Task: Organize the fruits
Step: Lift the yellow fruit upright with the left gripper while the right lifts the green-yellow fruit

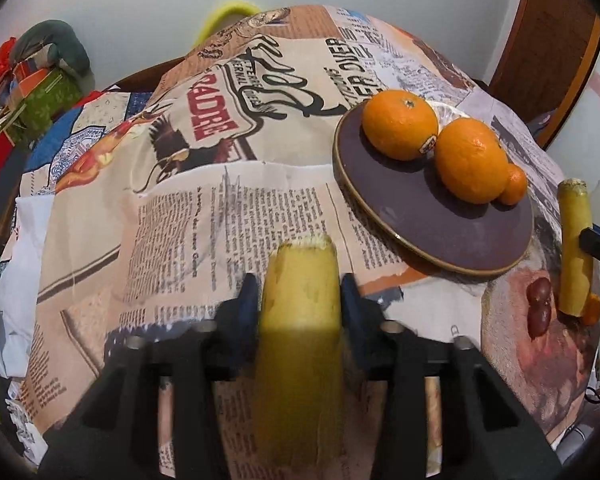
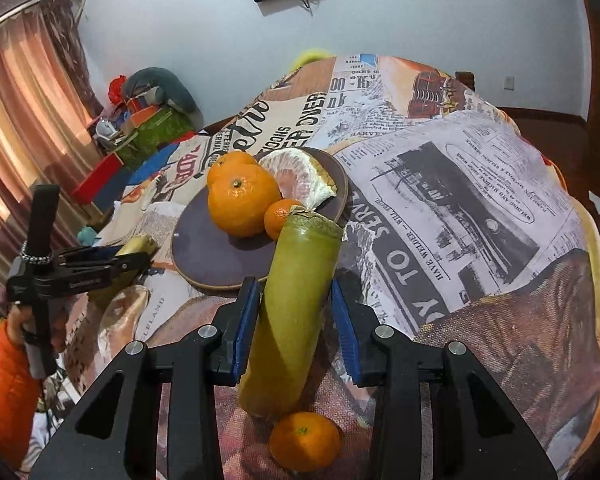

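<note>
Partly sorted: the plate [image 2: 204,256] on the desk [image 2: 480,208] carries three oranges [image 2: 242,204] and a pomelo piece [image 2: 300,176] at its 1 o'clock edge. Left tongs [image 1: 300,284] clamp one cane piece [image 1: 300,320], right tongs [image 2: 294,304] another [image 2: 288,312]. A small orange [image 2: 305,436] and grapes [image 1: 539,306] remain loose.

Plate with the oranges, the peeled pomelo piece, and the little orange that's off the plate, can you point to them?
plate [image 2: 216,256], right wrist view, bare dark surface at its front.
pomelo piece [image 2: 296,178], right wrist view, pink flesh in the middle.
small orange [image 2: 305,442], right wrist view, middle of its peel, lying on the tablecloth.
</note>
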`<state>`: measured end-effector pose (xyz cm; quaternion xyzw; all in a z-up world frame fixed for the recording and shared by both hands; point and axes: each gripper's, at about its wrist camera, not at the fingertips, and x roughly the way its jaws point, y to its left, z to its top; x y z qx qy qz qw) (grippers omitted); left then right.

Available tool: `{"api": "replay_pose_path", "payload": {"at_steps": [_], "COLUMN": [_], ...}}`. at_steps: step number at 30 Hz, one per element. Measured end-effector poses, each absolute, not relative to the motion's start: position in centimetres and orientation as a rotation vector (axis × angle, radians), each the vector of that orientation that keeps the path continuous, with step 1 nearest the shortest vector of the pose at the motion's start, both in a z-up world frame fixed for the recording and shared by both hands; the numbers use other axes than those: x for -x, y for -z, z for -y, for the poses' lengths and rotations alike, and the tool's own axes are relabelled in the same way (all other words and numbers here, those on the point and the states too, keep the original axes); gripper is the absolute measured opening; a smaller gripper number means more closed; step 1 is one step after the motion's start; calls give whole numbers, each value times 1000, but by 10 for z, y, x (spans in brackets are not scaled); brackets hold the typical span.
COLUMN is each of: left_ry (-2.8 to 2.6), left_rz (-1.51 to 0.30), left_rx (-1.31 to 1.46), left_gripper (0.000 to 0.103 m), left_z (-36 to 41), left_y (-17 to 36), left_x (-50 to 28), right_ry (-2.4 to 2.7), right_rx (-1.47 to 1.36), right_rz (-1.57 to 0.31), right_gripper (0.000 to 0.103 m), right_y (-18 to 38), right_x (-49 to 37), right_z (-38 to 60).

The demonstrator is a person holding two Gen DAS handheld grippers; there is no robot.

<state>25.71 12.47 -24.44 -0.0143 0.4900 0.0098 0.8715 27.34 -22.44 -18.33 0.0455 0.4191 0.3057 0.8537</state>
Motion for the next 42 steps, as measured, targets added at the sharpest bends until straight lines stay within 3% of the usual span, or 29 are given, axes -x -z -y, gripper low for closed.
{"api": "replay_pose_path", "payload": {"at_steps": [27,42], "left_ry": [-19,93], "left_rz": [-759,-769], "left_rx": [104,103], "left_gripper": [37,37], "left_z": [-121,-75], "left_y": [147,151], "left_x": [-201,-235], "right_ry": [-663,-691], "right_rx": [-40,-16], "right_rz": [-716,-699], "right_gripper": [30,30], "right_y": [130,131], "right_x": [-264,-272], "right_z": [219,208]}}
